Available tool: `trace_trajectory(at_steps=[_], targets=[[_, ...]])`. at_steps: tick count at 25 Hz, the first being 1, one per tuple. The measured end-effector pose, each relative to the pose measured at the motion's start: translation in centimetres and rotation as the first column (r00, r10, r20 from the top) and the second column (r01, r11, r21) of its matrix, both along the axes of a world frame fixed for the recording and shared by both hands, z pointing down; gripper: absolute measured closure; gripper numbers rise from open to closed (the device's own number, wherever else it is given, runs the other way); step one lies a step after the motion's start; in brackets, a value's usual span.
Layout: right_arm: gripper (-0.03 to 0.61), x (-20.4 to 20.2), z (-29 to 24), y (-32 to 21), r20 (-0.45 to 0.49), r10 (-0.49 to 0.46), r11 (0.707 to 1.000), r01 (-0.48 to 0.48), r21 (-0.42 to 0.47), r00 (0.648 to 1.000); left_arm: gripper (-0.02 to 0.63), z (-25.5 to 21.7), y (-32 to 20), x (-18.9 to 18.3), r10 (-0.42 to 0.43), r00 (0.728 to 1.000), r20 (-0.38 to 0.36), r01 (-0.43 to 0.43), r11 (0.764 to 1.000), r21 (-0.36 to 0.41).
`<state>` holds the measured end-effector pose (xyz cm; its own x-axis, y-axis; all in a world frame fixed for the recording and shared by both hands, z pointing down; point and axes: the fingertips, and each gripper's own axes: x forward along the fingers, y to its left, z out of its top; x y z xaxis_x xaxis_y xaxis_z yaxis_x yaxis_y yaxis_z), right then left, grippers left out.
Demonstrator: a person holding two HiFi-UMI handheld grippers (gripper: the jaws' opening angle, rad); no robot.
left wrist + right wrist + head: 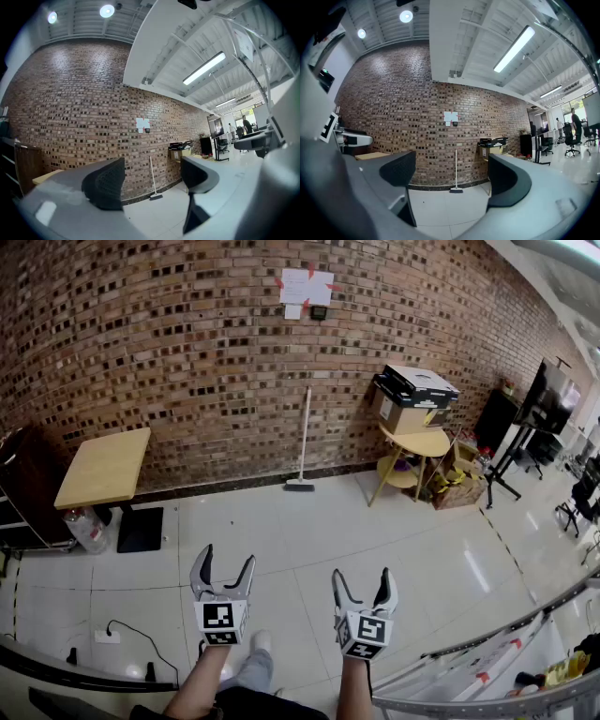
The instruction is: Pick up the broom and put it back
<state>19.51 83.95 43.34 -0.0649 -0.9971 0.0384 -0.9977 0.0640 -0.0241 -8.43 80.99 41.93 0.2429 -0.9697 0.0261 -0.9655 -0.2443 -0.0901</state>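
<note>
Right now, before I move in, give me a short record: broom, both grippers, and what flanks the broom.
broom: upright, leaning on the brick wall, head on the floor
left gripper: open, empty, pointing level
right gripper: open, empty, pointing level
left of broom: wooden table
right of broom: round stand carrying boxes
contact: none; both grippers far from the broom

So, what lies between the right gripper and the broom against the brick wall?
Only bare white floor tiles: nothing stands between the right gripper and the broom. The head view shows it, and the right gripper view agrees.
</note>
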Motion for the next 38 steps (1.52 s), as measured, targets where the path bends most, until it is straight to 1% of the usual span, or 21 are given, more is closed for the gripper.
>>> trace_trajectory(at_steps=[3, 4, 7, 8, 11, 13, 14, 17, 20, 26, 28, 30, 35, 38], targets=[[0.091, -1.4, 0.6, -3.6, 0.002, -0.039, 0.999, 0.039, 0.0, 0.999, 0.236, 1.7, -3.8, 0.0, 0.007, 1.0, -0.008, -0.007, 1.0, -0.022], [0.091, -1.8, 0.7, -5.1, 0.013, -0.056, 0.998, 0.056, 0.001, 0.998, 0.235, 2.0, -5.3, 0.1, 0.009, 1.0, 0.011, -0.008, 1.0, -0.025], [0.091, -2.4, 0.5, -10.3, 0.03, -0.094, 0.996, 0.094, -0.001, 0.995, 0.187, 1.8, -10.5, 1.1, 0.021, 0.993, 0.117, -0.021, 1.0, -0.003], [0.091, -2.5, 0.2, -12.1, 0.028, -0.099, 0.995, 0.099, 0.0, 0.995, 0.187, 1.6, -12.2, 1.5, 0.03, 0.992, 0.124, -0.031, 0.999, 0.008], [0.091, -2.8, -1.0, -17.0, 0.068, -0.1, 0.994, 0.096, 0.052, 0.993, 0.187, 1.3, -17.5, 2.4, 0.077, 0.993, 0.093, -0.08, 0.997, 0.021], [0.091, -3.1, -2.1, -19.5, 0.11, -0.095, 0.992, 0.085, 0.097, 0.989, 0.187, 1.2, -20.8, 2.7, 0.104, 0.992, 0.07, -0.105, 0.994, 0.013], [0.091, -3.5, -2.5, -20.6, 0.115, -0.092, 0.991, 0.08, 0.107, 0.989, 0.187, 1.2, -22.1, 2.7, 0.113, 0.992, 0.064, -0.114, 0.993, 0.009], [0.091, -4.8, -2.6, -24.0, 0.099, -0.091, 0.993, 0.082, 0.083, 0.991, 0.187, 1.9, -25.4, 2.9, 0.132, 0.99, 0.053, -0.131, 0.991, -0.01], [0.091, -4.8, -0.5, -27.1, 0.113, -0.12, 0.992, 0.116, 0.043, 0.986, 0.187, 3.1, -27.7, 3.4, 0.143, 0.988, 0.052, -0.141, 0.989, -0.038], [0.091, -4.1, 1.1, -34.9, 0.108, -0.166, 0.986, 0.163, 0.036, 0.98, 0.189, 4.3, -35.2, 4.8, 0.143, 0.989, 0.031, -0.141, 0.988, -0.06], [0.091, -3.2, 1.7, -38.0, 0.106, -0.177, 0.984, 0.175, 0.026, 0.978, 0.189, 5.3, -38.0, 6.2, 0.145, 0.989, 0.017, -0.143, 0.987, -0.078], [0.091, -1.4, 1.5, -41.2, 0.107, -0.179, 0.984, 0.178, 0.021, 0.978, 0.189, 5.2, -40.8, 8.4, 0.155, 0.988, 0.011, -0.154, 0.985, -0.077], [0.091, 3.3, -1.8, -50.0, 0.104, -0.18, 0.982, 0.173, 0.074, 0.978, 0.192, 1.2, -49.8, 13.0, 0.161, 0.986, 0.047, -0.16, 0.987, -0.012], [0.091, 5.7, -1.6, -53.7, 0.096, -0.195, 0.98, 0.189, 0.066, 0.976, 0.192, 1.3, -53.9, 15.5, 0.149, 0.987, 0.063, -0.148, 0.989, -0.018]])
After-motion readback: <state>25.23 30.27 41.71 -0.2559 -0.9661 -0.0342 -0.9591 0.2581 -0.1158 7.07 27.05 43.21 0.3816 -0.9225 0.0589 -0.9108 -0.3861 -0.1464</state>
